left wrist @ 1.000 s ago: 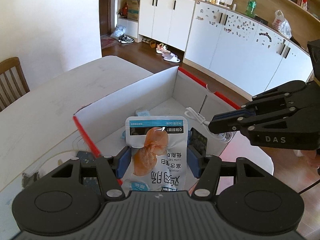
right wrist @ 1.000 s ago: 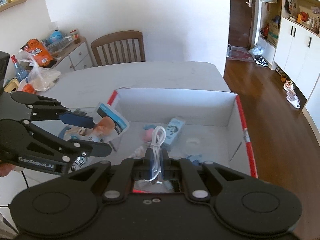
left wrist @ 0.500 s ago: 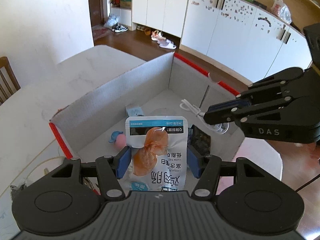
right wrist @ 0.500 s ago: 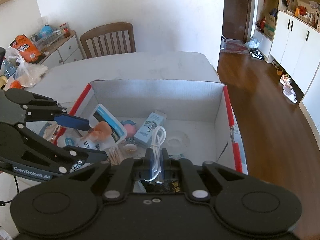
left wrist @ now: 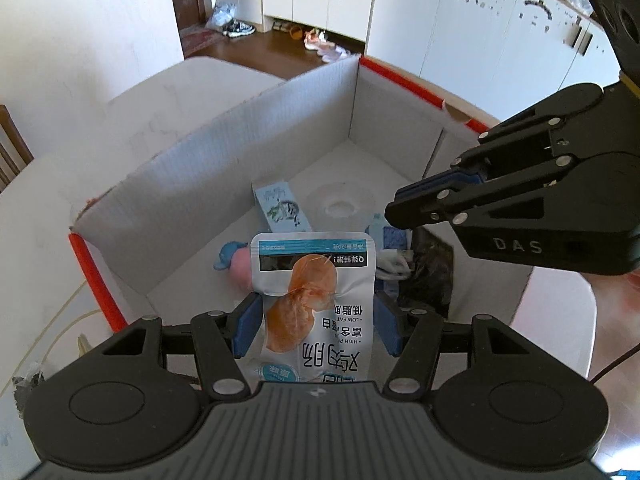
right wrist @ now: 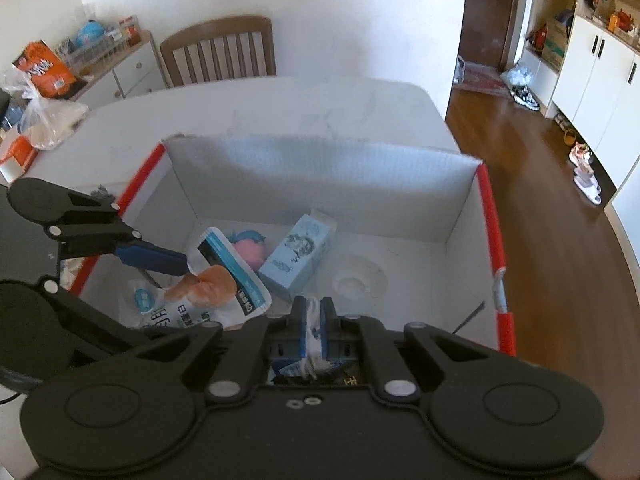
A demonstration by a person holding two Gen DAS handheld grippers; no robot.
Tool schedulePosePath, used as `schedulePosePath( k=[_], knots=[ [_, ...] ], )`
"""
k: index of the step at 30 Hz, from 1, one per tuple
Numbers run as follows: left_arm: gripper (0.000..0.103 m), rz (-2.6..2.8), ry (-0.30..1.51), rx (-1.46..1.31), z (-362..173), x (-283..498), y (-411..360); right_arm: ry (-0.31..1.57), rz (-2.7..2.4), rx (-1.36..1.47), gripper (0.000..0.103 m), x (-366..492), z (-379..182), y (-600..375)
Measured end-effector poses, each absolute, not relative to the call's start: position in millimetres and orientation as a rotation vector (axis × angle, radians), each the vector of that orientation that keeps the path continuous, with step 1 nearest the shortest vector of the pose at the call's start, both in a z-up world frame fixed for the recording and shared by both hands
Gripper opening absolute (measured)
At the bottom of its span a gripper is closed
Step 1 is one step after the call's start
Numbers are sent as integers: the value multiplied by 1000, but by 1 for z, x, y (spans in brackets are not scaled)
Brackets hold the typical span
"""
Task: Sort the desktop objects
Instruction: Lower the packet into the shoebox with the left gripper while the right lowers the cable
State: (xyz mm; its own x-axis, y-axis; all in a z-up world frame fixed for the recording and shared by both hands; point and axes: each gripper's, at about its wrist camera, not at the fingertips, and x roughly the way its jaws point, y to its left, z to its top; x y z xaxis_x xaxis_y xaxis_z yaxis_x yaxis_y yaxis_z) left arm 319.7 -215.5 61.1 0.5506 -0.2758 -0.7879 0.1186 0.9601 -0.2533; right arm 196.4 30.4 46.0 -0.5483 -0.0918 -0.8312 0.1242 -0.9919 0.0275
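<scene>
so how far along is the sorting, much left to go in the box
Done: the light blue carton, pink toy and clear disc lie in the box. In hand: the left gripper holds the snack pouch over it; the right gripper pinches something white. Left: releasing both.

Each of the 2 fisheye views looked forward and down, close in, over its own hand-held gripper. Both shared the open white cardboard box with red edges (left wrist: 224,160) (right wrist: 320,168) on the pale table (left wrist: 36,240) (right wrist: 280,108), and each caught the other hand-held gripper from opposite sides.
</scene>
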Motion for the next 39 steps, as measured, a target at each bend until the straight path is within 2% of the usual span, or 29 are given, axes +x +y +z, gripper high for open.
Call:
schedulePosePath(
  k=[27, 39],
  knots=[
    [59, -326, 1132, -173, 34, 343, -219, 92, -2583, 1509, 8, 190, 27, 32],
    [61, -341, 1159, -191, 35, 344, -217, 93, -2579, 1505, 16, 191, 28, 32]
  ],
)
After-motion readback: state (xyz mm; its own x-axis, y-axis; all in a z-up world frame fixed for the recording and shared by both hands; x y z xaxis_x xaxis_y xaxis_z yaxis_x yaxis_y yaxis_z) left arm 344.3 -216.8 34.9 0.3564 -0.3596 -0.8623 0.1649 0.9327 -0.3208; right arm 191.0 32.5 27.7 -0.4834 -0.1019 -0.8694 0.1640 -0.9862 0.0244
